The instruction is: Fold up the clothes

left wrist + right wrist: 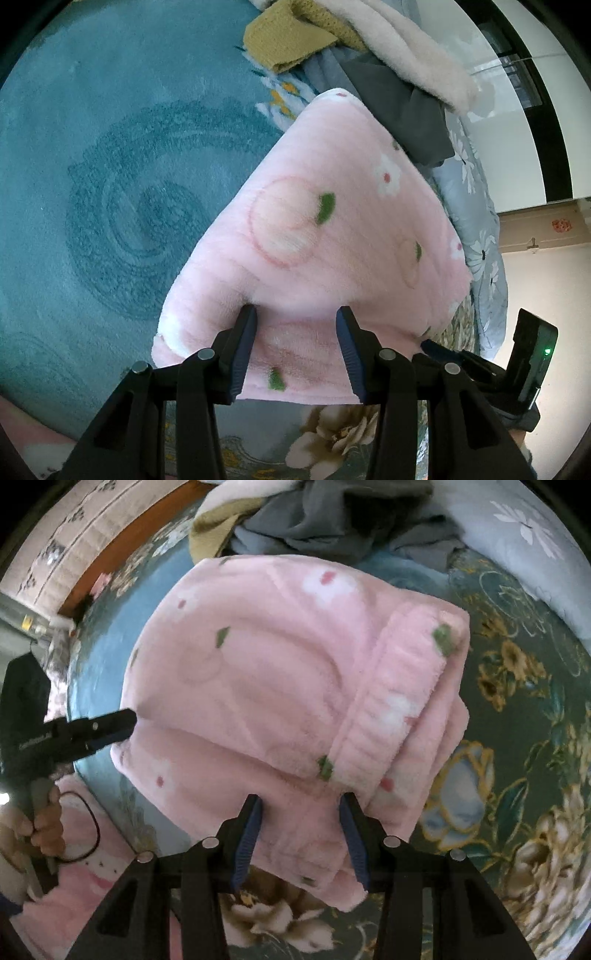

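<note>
**Pink fleece garment held up folded between both claws**

The left gripper (pixel 297 347) stands with its jaws wide apart, the near edge of the pink fleece garment (pixel 332 236) lying between the blue pads; the cloth spans the gap rather than being pinched, so it seems carried on the fingers more than clamped. The right gripper (pixel 301 834) looks much the same: jaws spread, with the folded bundle's thick hem lying between and over them. Whether either claw truly bears on the cloth I cannot tell for certain.

Ahead of the left claw the garment rises in a smooth folded slab, above the teal bedspread (pixel 92 166). Further ahead and to the right lies the pile of unfolded clothes (pixel 369 55), mustard, grey and cream pieces heaped together. From the right claw, the ribbed cuff or waistband (pixel 391 709) runs forward on the right of the bundle, over the floral quilt (pixel 517 738).

The step in hand looks like carrying or setting down a garment that is already folded. The next move likely calls for lowering it flat without the layers sliding apart, then drawing both claws out from under it evenly.
</note>
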### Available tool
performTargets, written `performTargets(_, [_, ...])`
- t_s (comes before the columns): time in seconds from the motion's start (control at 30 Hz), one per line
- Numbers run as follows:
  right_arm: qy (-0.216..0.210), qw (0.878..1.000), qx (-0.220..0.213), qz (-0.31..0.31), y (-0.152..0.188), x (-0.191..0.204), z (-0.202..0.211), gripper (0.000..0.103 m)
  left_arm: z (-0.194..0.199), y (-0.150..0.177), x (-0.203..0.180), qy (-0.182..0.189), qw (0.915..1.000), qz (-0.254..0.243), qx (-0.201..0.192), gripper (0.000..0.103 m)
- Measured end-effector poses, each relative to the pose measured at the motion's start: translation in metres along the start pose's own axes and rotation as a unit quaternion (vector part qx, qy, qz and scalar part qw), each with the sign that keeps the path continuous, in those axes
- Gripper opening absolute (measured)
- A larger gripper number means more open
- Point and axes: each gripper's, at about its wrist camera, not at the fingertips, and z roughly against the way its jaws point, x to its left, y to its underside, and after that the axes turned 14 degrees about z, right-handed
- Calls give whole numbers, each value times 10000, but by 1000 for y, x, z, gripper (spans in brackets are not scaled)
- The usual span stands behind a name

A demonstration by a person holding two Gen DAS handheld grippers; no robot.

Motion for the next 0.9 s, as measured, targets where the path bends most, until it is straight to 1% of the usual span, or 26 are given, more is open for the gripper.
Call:
performTargets(0.13, [-76,9999,21,-83,-2,-3,-7,49,-5,-1,1,-20,10000,28,42,46])
performTargets(0.23, [-166,9995,83,-267,-8,-4,-2,49,-5,-1,3,40,9999,99,50,46])
performTargets(0.27, [-200,9994,43,-287,-9,-4,2,49,-5,0,4,63,9999,124,47,46])
performTargets(0.33, [-323,9986,-237,-334,-11,-5,16,49,-5,0,5,85,9998,150,26,46])
performTargets(0.4, [-329,9969,-543,-463,-10,-11,28,49,-2,1,3,68,9999,114,-35,46])
performTargets(0.47, [-212,9940,-747,-766,-5,-29,36,49,4,4,-2,109,9998,22,-157,46])
performTargets(0.57, [-96,9869,-937,-1311,1,-63,41,49,19,3,-9,351,9987,-123,-356,46])
performTargets(0.63, [-93,9836,-914,-1552,4,-75,40,49,28,-9,-6,328,9980,-125,-520,46])
performTargets(0.73, [-37,9830,-872,-1614,5,-74,32,55,34,6,-6,273,9977,-16,-622,46])
performTargets(0.77, [-26,9830,-869,-1616,7,-74,29,55,36,10,-7,252,9976,10,-648,46])
performTargets(0.83, [-47,9836,-803,-1612,3,-71,24,55,32,6,-9,182,9978,-19,-637,46])
performTargets(0.9, [58,9852,-634,-1592,0,-70,17,55,27,2,-11,111,9980,-48,-626,47])
